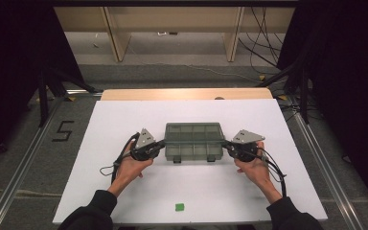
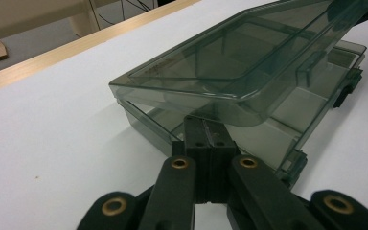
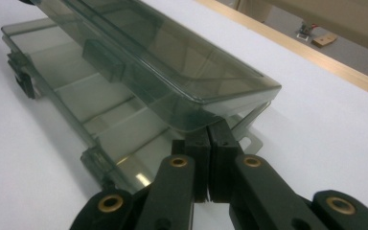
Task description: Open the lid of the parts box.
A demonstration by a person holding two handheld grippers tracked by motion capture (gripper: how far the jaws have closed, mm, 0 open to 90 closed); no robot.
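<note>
White-topped bench with a pale wooden strip along its far edge; dark curtains at both sides.

Fingers of the left gripper pressed shut, pad to pad, nothing pinched between; tips tucked under the left short end of the smoky clear plastic lid, carrying it from below. Same on the right gripper: closed on nothing, tips wedged under the right short end of the lid.

Outward from the tips: lid tilted up at the near side, apparently hinged along the far long edge, above the divided smoky plastic tray flat on the bench. Long axis of the box running left to right, square to the person, between the left gripper and the right gripper; equally near both. Two dark latches on the near long side, hanging free.

Likely next: swinging the lid up and back about the far edge, both ends rising evenly. Plenty of bare white surface behind the box before the wooden strip; small green square marker well apart, near the front edge.
</note>
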